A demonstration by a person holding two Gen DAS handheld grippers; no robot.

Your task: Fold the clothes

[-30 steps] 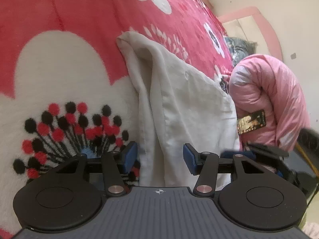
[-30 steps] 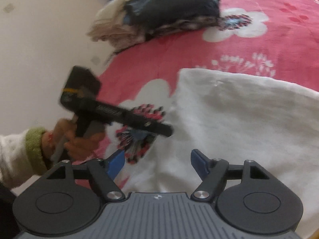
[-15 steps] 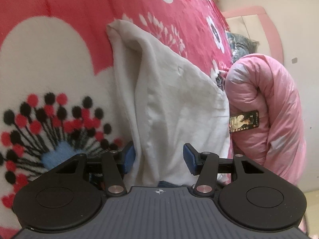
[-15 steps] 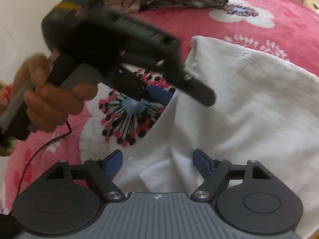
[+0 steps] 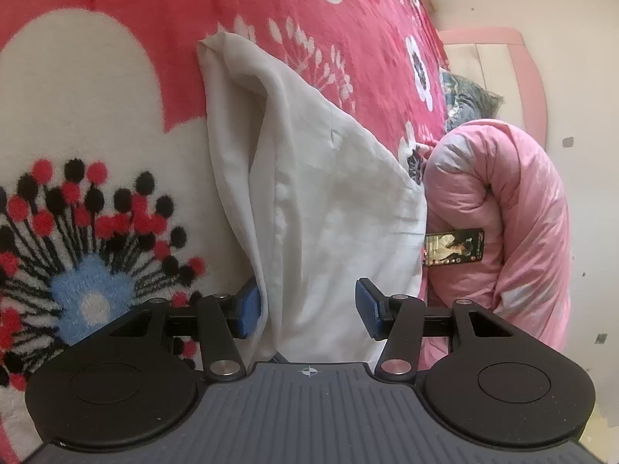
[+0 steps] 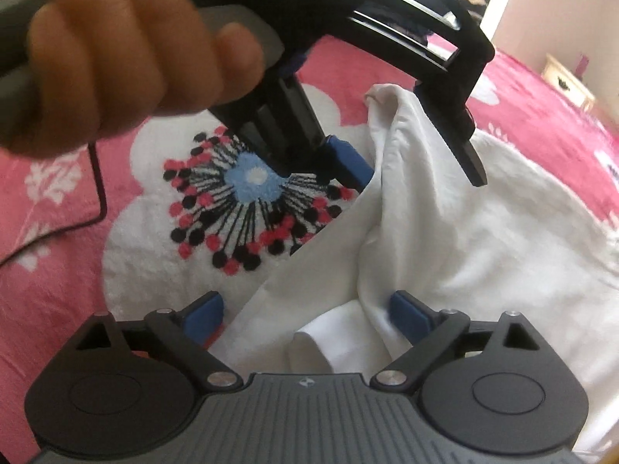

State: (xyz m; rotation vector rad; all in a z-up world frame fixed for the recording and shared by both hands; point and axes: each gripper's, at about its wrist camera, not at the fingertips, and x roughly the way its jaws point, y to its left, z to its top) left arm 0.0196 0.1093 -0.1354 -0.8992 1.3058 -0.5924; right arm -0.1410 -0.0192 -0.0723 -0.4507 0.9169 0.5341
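Between my right gripper [image 6: 305, 317] pads, which are opening: a bunched fold of the white garment [image 6: 483, 239], not yet pinched. Since a second ago this gripper has dropped from the open blanket [image 6: 58, 270] onto the cloth edge; I judge a grasp is next. Left gripper [image 5: 307, 307]: half-open, cloth between pads, contact unclear. Left view only: pink quilt [image 5: 503, 212], phone [image 5: 454, 245]. Right view only: left hand [image 6: 116, 58] on its handle.
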